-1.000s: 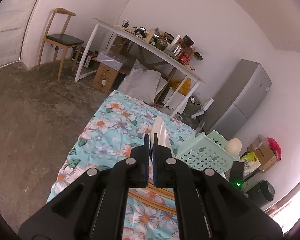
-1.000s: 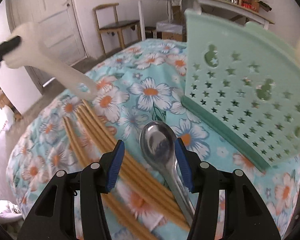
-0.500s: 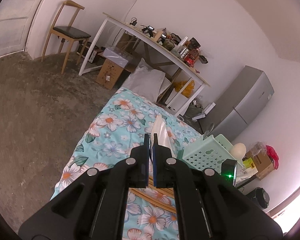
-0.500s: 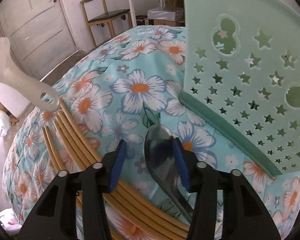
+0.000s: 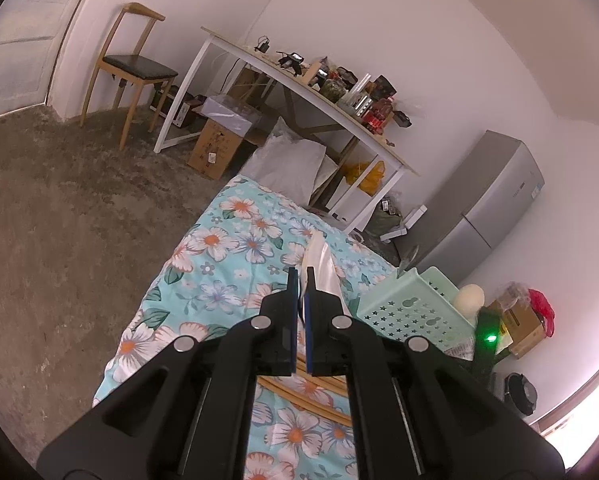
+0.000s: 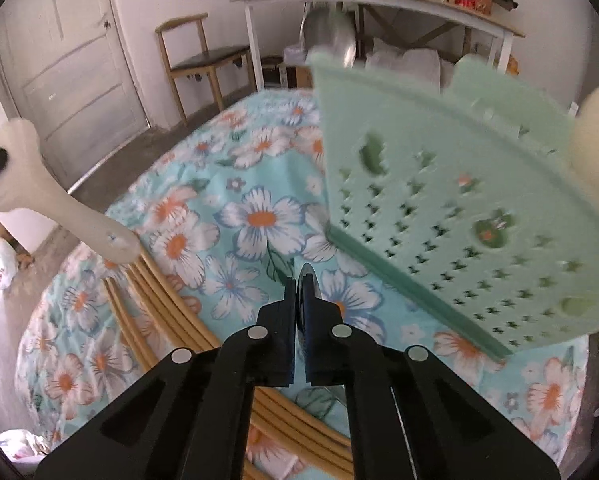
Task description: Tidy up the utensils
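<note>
Your right tongs had just closed fully on the metal spoon, above the flowered cloth beside the green basket. It looked stiff, light and slippery. Your left tongs were shut on the white spatula

Soft daylight, window glare lower right, fisheye-bent edges, motion-blurred basket

chopsticks left of basket, on cloth

A lived-in home room — fridge, wooden chair, cluttered trestle table, panelled door.
</note>
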